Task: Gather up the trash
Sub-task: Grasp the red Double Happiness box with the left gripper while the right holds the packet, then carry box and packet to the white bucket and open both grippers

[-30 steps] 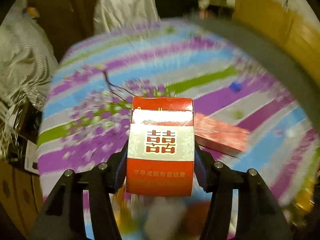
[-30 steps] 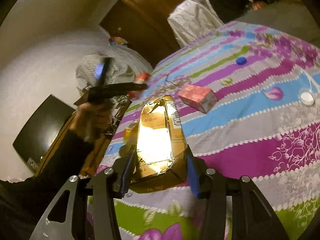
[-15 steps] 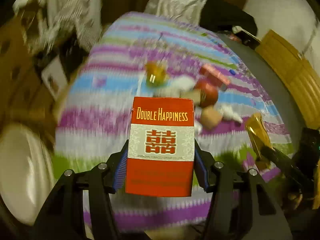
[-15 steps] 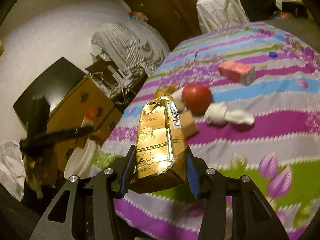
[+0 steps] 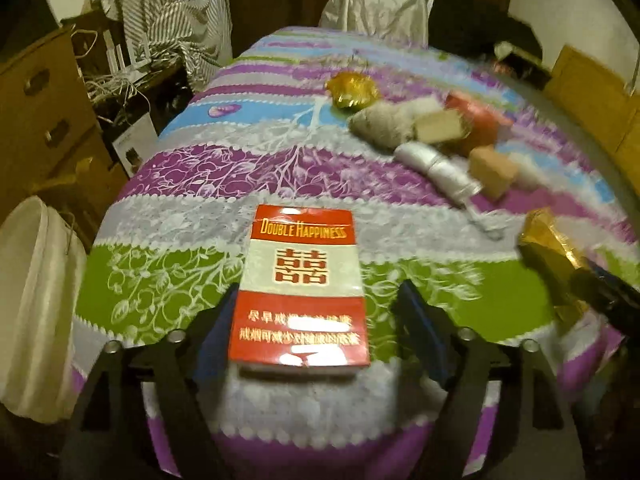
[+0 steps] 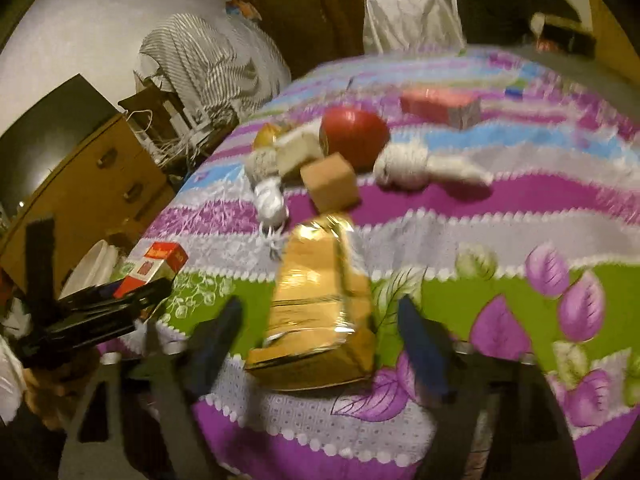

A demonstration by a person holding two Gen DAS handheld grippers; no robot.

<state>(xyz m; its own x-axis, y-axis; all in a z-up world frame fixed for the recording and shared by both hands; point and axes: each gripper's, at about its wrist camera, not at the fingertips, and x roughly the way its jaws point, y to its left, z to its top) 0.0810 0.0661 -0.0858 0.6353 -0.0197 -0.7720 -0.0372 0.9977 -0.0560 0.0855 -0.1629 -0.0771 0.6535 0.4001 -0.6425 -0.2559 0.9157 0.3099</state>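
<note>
A red and white cigarette pack point(image 5: 302, 288) lies between the fingers of my left gripper point(image 5: 316, 300), over the near edge of the striped tablecloth point(image 5: 192, 208). The jaws are opening, with a gap between each blue pad and the pack. In the right wrist view a crumpled gold pack point(image 6: 320, 304) sits between the fingers of my right gripper point(image 6: 320, 308); those jaws are opening too and stand clear of it. Whether either pack rests on the cloth I cannot tell. The gold pack point(image 5: 552, 256) also shows at the right of the left wrist view.
Further back on the cloth lie a red round thing point(image 6: 352, 136), a pink box point(image 6: 440, 106), a tan cube point(image 6: 332, 186), white crumpled paper point(image 6: 404, 164) and a gold wrapper point(image 5: 352, 88). A white bin point(image 5: 36, 300) stands left of the table, with wooden drawers point(image 5: 44, 120) behind it.
Both grippers swung toward the table's near edge and sank. Both jaws, shut on their packs before, have spread, and the packs now sit loose between them.
</note>
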